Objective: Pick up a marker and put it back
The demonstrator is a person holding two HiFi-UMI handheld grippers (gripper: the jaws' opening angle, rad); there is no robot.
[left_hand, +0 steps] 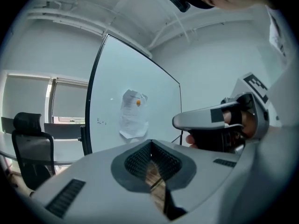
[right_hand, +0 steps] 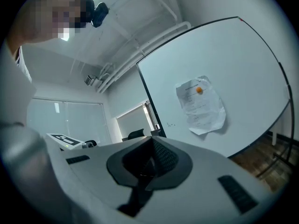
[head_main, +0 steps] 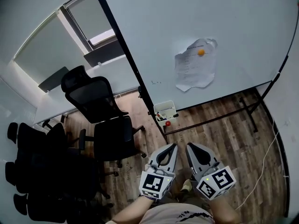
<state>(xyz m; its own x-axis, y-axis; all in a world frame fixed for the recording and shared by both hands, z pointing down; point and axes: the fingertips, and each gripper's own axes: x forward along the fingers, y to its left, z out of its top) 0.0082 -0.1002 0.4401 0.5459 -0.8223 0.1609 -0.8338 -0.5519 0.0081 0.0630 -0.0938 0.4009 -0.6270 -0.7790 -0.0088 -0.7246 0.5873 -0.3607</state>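
A white holder box (head_main: 165, 110) hangs on the black frame of the big whiteboard (head_main: 187, 27); small markers show inside it, too small to tell apart. A red round piece (head_main: 167, 123) sits just below the box. Both grippers are low in the head view, close to my body and well short of the box. My left gripper (head_main: 172, 146) (left_hand: 150, 143) is shut with nothing between its fingers. Beside it, my right gripper (head_main: 190, 146) (right_hand: 152, 141) is also shut and empty. The right gripper's body (left_hand: 210, 120) appears in the left gripper view.
A crumpled paper sheet (head_main: 195, 64) is pinned to the whiteboard by an orange magnet (head_main: 201, 52). Black office chairs (head_main: 100, 120) stand at the left by a white desk (head_main: 51, 101). The whiteboard's stand legs (head_main: 247, 111) and a white cable (head_main: 268, 153) cross the wooden floor on the right.
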